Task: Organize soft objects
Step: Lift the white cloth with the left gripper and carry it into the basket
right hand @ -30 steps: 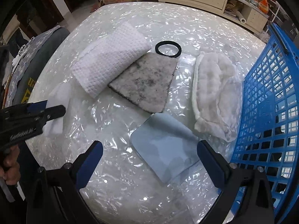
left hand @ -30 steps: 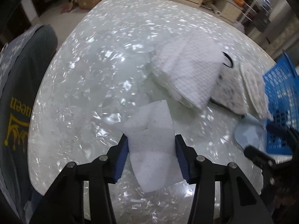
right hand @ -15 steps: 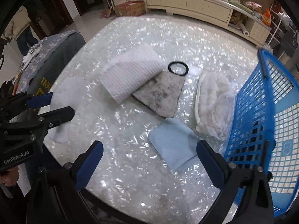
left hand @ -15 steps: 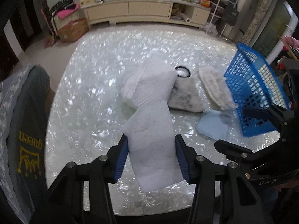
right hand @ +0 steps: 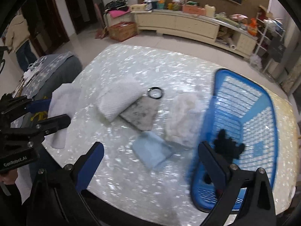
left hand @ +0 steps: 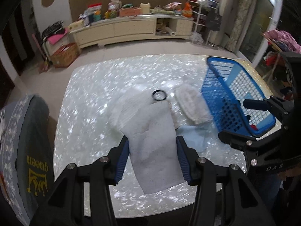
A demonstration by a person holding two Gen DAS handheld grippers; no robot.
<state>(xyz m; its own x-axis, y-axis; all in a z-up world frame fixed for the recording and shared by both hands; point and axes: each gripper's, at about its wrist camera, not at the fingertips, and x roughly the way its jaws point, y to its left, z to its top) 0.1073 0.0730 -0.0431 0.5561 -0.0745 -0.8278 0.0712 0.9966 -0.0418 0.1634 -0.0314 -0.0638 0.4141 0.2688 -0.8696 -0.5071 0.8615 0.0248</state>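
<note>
My left gripper (left hand: 152,141) is shut on a flat white sponge cloth (left hand: 154,150) that hangs above the pearly white table (left hand: 90,113); from the right wrist view it (right hand: 62,101) droops at the far left. My right gripper (right hand: 150,146) is open and holds nothing, high over a light-blue cloth (right hand: 152,150). On the table lie a white waffle towel (right hand: 118,99), a grey mottled pad (right hand: 141,114), a black ring (right hand: 154,92) and a fluffy white cloth (right hand: 183,120). A blue basket (right hand: 244,116) at the right holds a black item (right hand: 227,146).
A chair with a grey "queen" cover (left hand: 28,141) stands at the table's left edge. A person (right hand: 18,37) stands far back left. A long cream cabinet (left hand: 122,28) with clutter runs along the far wall.
Both grippers have risen well above the table, the left one carrying the white sponge cloth up with it. More of the room and the basket now show.
</note>
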